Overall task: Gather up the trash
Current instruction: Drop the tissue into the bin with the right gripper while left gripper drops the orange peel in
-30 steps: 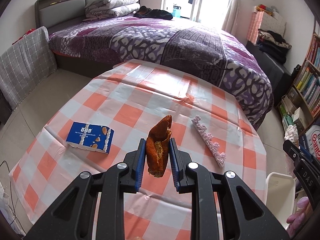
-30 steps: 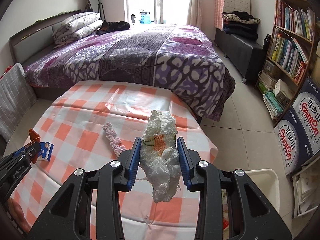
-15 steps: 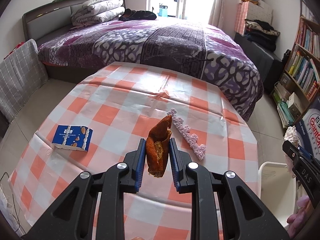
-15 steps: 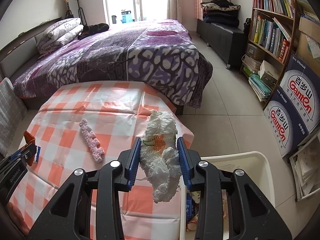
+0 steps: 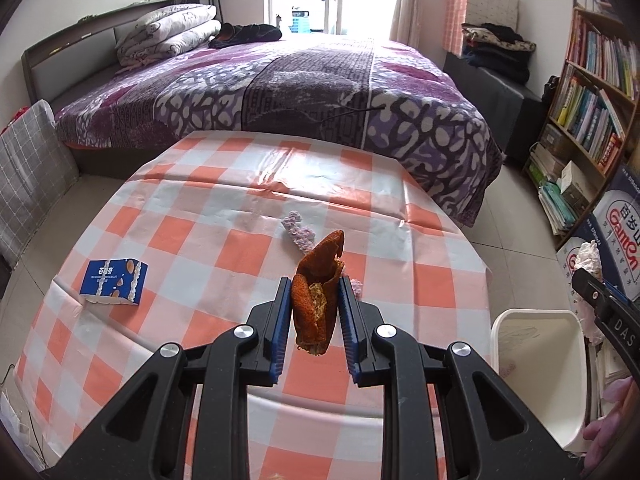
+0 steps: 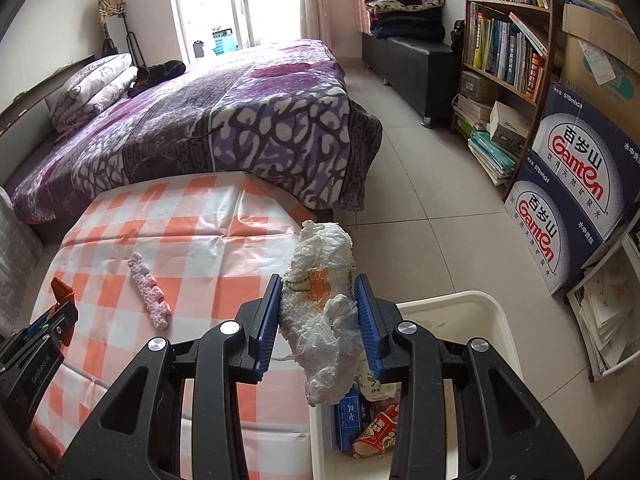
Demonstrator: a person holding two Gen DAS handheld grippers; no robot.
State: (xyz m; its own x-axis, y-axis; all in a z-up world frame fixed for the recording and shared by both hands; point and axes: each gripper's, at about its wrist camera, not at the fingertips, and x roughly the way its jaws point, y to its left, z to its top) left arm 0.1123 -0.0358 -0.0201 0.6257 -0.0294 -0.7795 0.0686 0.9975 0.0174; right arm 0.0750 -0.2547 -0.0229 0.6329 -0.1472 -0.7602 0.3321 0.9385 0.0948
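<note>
My left gripper (image 5: 314, 312) is shut on an orange peel (image 5: 318, 280) and holds it above the checkered table (image 5: 192, 240). My right gripper (image 6: 318, 312) is shut on a crumpled white tissue wad (image 6: 320, 284), held over the table's right edge beside the white trash bin (image 6: 496, 320). The bin holds wrappers and a blue packet (image 6: 350, 426). On the table lie a blue snack box (image 5: 114, 276) and a pink knitted strip (image 5: 298, 234), which also shows in the right wrist view (image 6: 149, 292). The bin also shows in the left wrist view (image 5: 536, 360).
A purple bed (image 5: 280, 80) stands behind the table. A bookshelf (image 6: 508, 40) and stacked Ganten cartons (image 6: 576, 208) line the right wall. A tiled floor (image 6: 424, 200) lies between bed and shelf. A grey checked cushion (image 5: 28, 172) stands at left.
Both grippers have swung to the right with their loads. The right gripper now hangs at the table's edge with the bin open below it. The bin has come further into the left view.
</note>
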